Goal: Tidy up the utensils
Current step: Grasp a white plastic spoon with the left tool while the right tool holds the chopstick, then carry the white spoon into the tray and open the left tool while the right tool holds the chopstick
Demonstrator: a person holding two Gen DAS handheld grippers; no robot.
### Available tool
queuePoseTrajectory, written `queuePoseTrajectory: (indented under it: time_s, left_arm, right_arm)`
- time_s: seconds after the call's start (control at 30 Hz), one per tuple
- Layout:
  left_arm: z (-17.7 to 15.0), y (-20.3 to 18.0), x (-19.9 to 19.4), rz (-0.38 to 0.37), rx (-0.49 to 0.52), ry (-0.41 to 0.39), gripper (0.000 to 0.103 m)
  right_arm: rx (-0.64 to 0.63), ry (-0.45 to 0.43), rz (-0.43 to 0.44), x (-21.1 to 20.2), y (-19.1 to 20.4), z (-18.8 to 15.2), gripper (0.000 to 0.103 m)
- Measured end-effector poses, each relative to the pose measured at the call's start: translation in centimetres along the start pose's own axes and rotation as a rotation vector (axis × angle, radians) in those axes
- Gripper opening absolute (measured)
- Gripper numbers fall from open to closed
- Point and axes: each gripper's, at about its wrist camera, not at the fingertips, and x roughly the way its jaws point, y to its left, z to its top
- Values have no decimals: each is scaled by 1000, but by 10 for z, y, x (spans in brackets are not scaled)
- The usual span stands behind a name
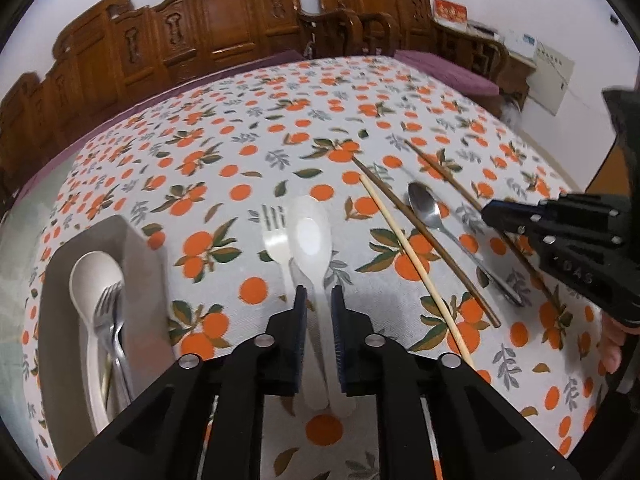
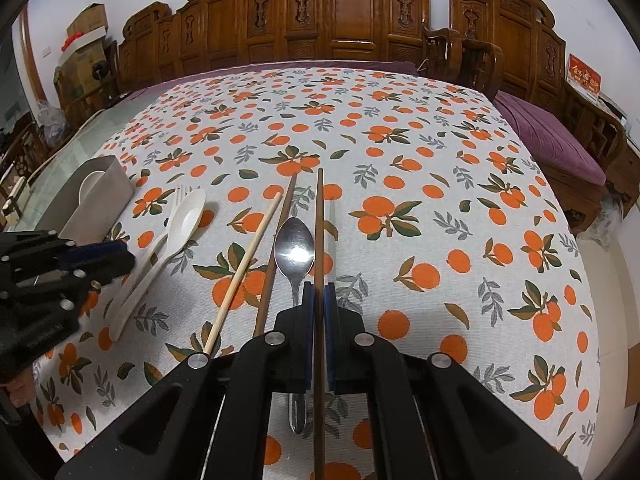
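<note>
**Tray partly filled, five utensils left on the cloth**

The grey tray at the left edge of the worktop already holds a white spoon and what look like two metal forks lying beside it. That is the finished part, as far as the views show.

Left on the orange-patterned cloth are a white plastic fork, a white rice spoon, a pale chopstick, a dark chopstick beside it, a metal spoon, and a second dark chopstick.

The right gripper is closed on that second dark chopstick, its blue pads pinching the stick part-way along. Whether the stick is lifted clear of the cloth cannot be told.

The left gripper is open by a narrow gap, its fingers standing either side of the rice spoon's handle, not yet squeezing it; the white fork lies just left of the spoon.

By this reckoning the task is less than half done: three pieces are in, six are out, and one of those is in hand. The two loose chopsticks and the metal spoon lie close together, so picking one without nudging its neighbour looks like the fiddly part.
</note>
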Motion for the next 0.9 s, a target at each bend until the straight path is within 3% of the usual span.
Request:
queuePoseTrajectory:
  time_s: [0.23,0.33,0.47,0.9]
  left_arm:
    - [0,-8,26,21,28,84,16]
    - [-1,-5,27,12,15,82,16]
    - [-1,-3,25,-8,2,88,7]
    - [2,16,-38,-6,-25,-43,7]
  right_arm:
    - [3,-4,2,0,-3,0,6]
    - [2,-5,3,-1,-2,0,6]
    - [-2,-6,6,-2,-1,2,6]
    - [-8,-54,109,-21,27,9,6]
